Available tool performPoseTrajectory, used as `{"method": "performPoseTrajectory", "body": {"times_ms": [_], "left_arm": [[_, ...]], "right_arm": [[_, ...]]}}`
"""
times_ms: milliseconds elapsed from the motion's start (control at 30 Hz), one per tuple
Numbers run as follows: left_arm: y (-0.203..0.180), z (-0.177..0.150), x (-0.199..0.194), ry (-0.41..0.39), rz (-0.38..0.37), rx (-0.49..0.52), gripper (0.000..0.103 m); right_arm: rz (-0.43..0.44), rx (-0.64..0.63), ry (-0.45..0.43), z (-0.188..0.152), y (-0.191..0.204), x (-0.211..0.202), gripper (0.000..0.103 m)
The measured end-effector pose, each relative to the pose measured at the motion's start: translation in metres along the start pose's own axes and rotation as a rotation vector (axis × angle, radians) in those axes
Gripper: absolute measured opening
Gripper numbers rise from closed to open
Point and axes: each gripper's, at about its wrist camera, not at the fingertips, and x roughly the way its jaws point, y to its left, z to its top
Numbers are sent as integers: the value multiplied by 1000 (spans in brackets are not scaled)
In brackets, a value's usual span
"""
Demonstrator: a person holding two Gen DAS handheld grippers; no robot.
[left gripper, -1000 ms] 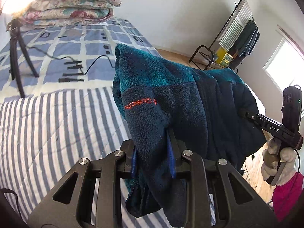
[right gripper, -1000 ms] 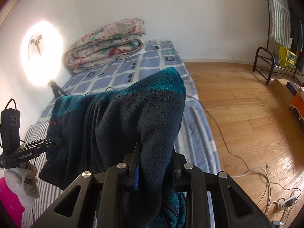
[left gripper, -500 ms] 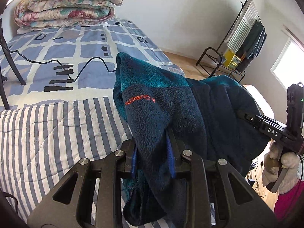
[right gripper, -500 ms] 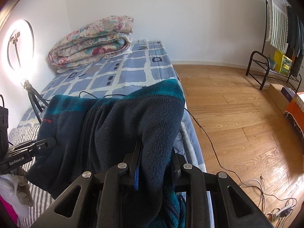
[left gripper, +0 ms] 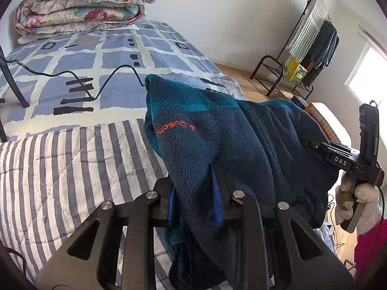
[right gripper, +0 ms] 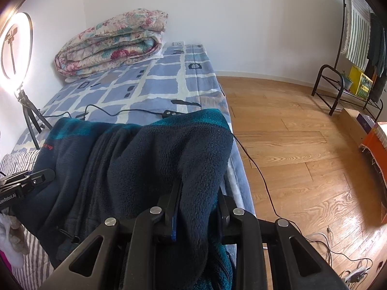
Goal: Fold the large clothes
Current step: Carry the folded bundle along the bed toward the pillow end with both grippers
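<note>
A navy and teal fleece jacket with orange lettering hangs between my two grippers above the bed. My left gripper is shut on one side of the fleece, which drapes over its fingers and hides the tips. My right gripper is shut on the other side of the jacket. The right gripper also shows in the left wrist view, and the left gripper in the right wrist view. The jacket's zipper runs down the middle fold.
The bed has a striped quilt near me and a blue checked sheet beyond. A folded floral duvet lies at the head. A ring light on a tripod and its black cable stand on the bed. A clothes rack is across the wooden floor.
Both grippers have moved forward and lower over the bed with the jacket still held. More of the checked sheet and the cable now show.
</note>
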Motion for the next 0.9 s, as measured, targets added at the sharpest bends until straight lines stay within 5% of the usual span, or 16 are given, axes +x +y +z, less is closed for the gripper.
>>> {"method": "performPoseTrajectory", "body": {"times_ms": [333, 500, 667, 900], "left_arm": [[14, -7, 10, 23, -14, -16, 25], [19, -8, 11, 25, -10, -35, 33], [26, -10, 6, 22, 14, -64, 55], [30, -12, 3, 35, 34, -80, 61]], "right_arm": [[32, 115, 13, -17, -27, 22, 32], [17, 129, 7, -20, -30, 22, 42], [1, 135, 2, -22, -30, 20, 48], [-23, 139, 9, -20, -30, 15, 65]]}}
